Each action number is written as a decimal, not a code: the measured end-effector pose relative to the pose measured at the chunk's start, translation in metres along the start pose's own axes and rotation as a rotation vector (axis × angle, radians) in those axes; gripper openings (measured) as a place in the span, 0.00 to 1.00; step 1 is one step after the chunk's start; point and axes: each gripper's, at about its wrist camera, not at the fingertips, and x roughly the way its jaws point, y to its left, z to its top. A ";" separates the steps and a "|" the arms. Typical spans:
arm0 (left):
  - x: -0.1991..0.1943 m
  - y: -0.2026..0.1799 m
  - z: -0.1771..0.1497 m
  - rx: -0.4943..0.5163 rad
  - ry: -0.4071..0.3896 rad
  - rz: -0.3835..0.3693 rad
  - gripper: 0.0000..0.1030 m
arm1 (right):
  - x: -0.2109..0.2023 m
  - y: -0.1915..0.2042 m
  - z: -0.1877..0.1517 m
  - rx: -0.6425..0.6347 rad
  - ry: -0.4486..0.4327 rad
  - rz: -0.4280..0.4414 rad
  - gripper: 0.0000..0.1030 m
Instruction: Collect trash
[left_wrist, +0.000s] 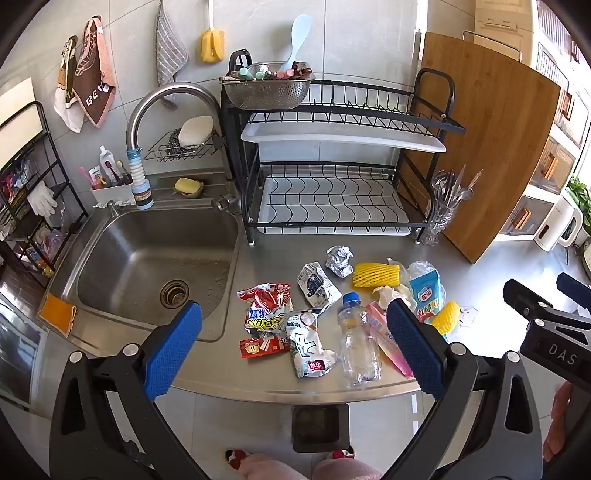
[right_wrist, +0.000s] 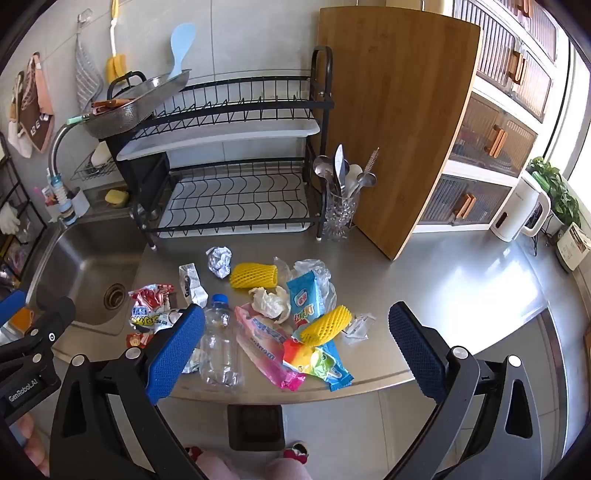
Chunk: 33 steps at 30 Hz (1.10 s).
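A pile of trash lies on the steel counter (right_wrist: 461, 288): a clear plastic bottle (left_wrist: 356, 343) (right_wrist: 219, 343) with a blue cap, red snack wrappers (left_wrist: 267, 301) (right_wrist: 149, 301), a pink wrapper (right_wrist: 266, 347), a blue ice-cream wrapper (left_wrist: 426, 295) (right_wrist: 304, 299), two yellow foam nets (left_wrist: 375, 275) (right_wrist: 253, 276), crumpled foil (left_wrist: 339, 260) (right_wrist: 219, 260) and a crushed milk carton (left_wrist: 316, 284). My left gripper (left_wrist: 295, 347) hangs open above the counter's front edge, nothing between its blue pads. My right gripper (right_wrist: 295, 349) is open too, over the pile's right side. A dark bin (left_wrist: 319, 428) (right_wrist: 255, 426) stands on the floor below.
A steel sink (left_wrist: 147, 258) lies left of the pile. Behind it stand a black dish rack (left_wrist: 332, 199) (right_wrist: 236, 199), a glass of cutlery (right_wrist: 340, 210) and a bamboo cutting board (right_wrist: 391, 129). A white kettle (right_wrist: 521, 210) is at far right. A person's slippered feet (left_wrist: 236, 456) show below.
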 end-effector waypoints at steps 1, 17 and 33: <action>0.000 0.000 0.000 0.000 -0.001 0.001 0.92 | 0.000 0.000 0.000 0.000 0.000 0.001 0.97; 0.000 0.004 0.001 0.001 -0.009 -0.001 0.92 | 0.002 -0.001 0.000 0.004 0.002 -0.003 0.97; -0.006 0.002 0.003 0.006 -0.011 0.000 0.92 | -0.001 -0.003 -0.002 0.019 -0.007 0.015 0.97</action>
